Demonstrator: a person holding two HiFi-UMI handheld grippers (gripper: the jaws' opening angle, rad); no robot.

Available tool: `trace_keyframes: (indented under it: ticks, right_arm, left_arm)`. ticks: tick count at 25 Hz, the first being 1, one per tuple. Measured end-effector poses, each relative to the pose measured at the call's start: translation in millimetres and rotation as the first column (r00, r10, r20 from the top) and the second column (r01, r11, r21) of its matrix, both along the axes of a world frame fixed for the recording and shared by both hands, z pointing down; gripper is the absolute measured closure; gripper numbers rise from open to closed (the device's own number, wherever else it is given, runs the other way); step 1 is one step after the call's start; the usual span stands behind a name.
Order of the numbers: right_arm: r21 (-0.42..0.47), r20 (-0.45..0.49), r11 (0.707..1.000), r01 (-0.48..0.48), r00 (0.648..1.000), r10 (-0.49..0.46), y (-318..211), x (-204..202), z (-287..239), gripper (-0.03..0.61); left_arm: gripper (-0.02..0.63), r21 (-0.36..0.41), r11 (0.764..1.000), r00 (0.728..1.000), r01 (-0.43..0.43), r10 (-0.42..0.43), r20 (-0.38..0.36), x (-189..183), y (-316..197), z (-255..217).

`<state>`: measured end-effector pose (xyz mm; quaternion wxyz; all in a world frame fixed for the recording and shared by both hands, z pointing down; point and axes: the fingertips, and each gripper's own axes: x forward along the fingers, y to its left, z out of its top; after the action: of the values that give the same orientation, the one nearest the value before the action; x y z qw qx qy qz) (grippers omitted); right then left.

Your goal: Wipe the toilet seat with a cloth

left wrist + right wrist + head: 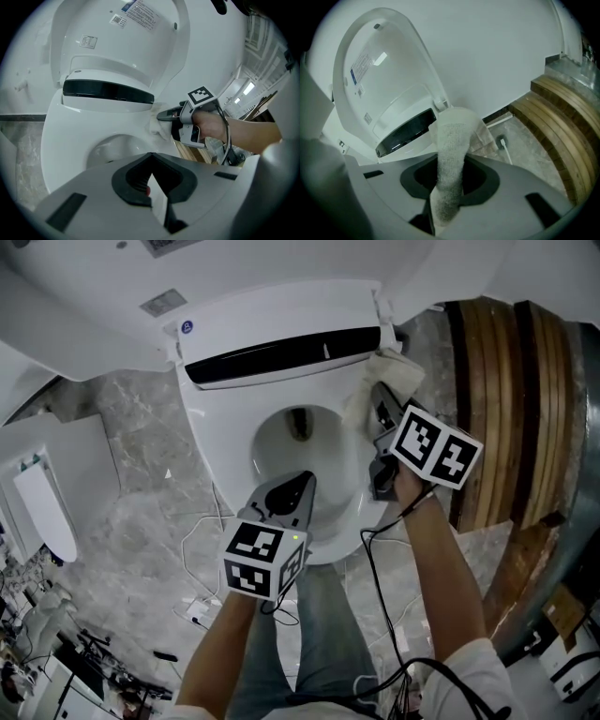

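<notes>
A white toilet stands with its lid (117, 42) raised, its seat (352, 442) ringing the bowl (295, 442). My right gripper (382, 399) is shut on a pale cloth (389, 376), which lies on the seat's back right part near the hinge. In the right gripper view the cloth (451, 159) runs up out of the jaws and hides the seat beneath. The left gripper view shows the cloth (158, 125) bunched under the right gripper (161, 115). My left gripper (305, 486) hangs shut and empty over the front of the bowl.
A brown wooden step (497, 399) curves along the toilet's right side. Grey marble floor (141, 502) lies to the left, with a white cable and plug (202, 610) on it. A white panel (42, 507) stands at the far left. Black cables trail from the grippers.
</notes>
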<state>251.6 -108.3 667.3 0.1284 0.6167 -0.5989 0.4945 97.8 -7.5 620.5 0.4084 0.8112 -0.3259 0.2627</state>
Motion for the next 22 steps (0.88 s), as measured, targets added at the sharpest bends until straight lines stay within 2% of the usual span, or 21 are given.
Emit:
trace_keyframes:
  ticks: [8,12,13,17,22]
  right_arm:
    - [0.012,-0.04,1.0,-0.016,0.999,0.017,-2.1,2.2,-0.1,0.477]
    - [0.057,0.081,0.997,-0.055,0.995,0.05,1.4,-11.7,-14.3,0.478]
    - [0.066,0.093,0.996,-0.055,0.994,0.048,5.3,-15.8,-20.5,0.477]
    - [0.087,0.038,0.996,-0.019,0.999,0.015,24.7,-35.9,-49.3,0.477]
    - [0.146,0.126,0.985,-0.096,0.989,0.077,63.5,-66.8,-102.9,0.477]
  left_arm:
    - [0.604,0.011,0.998,0.998,0.06,-0.06,-0.003,-30.6,1.7,1.5]
    - [0.603,0.03,0.995,0.995,0.094,-0.093,-0.026,-50.9,7.1,-11.2]
    - [0.603,0.039,0.994,0.994,0.101,-0.099,-0.039,-55.1,8.1,-16.0]
    - [0.603,0.074,0.989,0.989,0.129,-0.124,-0.075,-74.9,8.7,-34.6]
    - [0.604,0.088,0.987,0.986,0.134,-0.124,-0.112,-97.5,27.3,-76.8]
